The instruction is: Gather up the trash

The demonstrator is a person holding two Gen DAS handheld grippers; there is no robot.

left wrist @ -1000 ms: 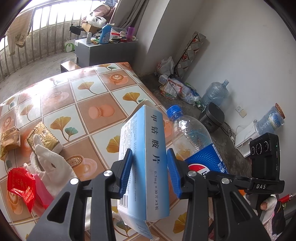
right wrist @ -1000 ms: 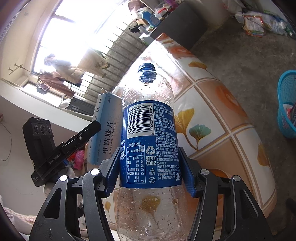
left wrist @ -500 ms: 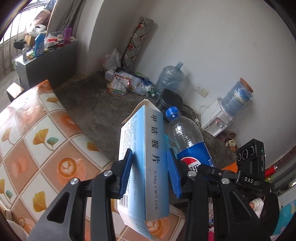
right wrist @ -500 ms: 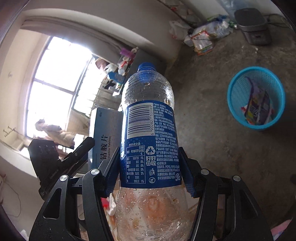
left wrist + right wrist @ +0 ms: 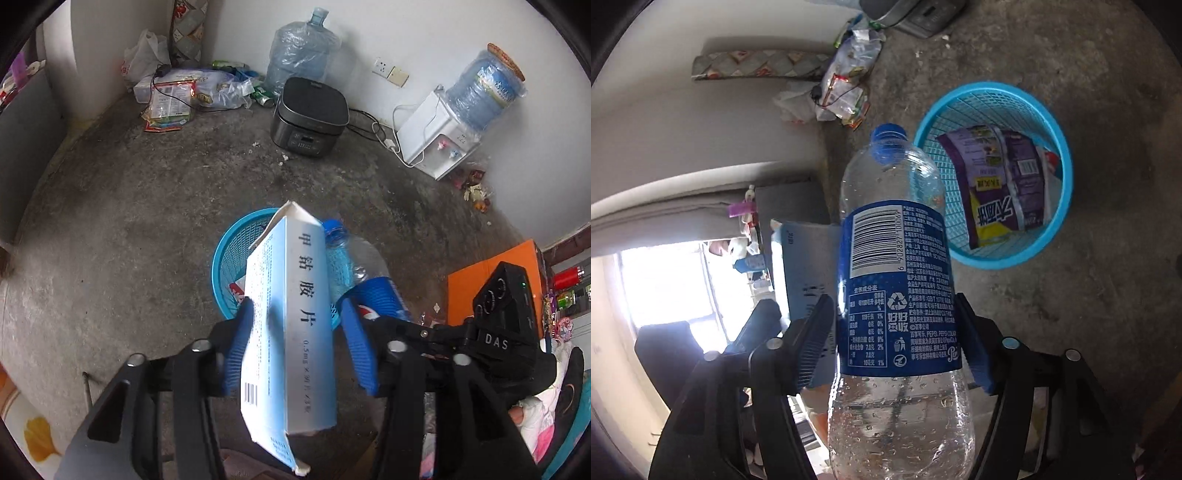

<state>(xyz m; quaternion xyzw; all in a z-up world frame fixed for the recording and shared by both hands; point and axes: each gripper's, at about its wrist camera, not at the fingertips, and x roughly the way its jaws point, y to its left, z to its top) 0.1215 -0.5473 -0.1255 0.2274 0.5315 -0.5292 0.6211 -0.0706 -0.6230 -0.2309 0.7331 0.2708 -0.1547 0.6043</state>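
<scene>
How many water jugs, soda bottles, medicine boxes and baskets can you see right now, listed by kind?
Water jugs: 2
Soda bottles: 1
Medicine boxes: 1
Baskets: 1
Total: 5

box [image 5: 288,325]: pale blue, white | bottle [image 5: 897,295]: clear, blue label, blue cap | basket [image 5: 1060,155]: turquoise mesh

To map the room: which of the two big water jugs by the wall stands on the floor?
The jug behind the black cooker, neck up; the other one sits on the white dispenser.
</scene>
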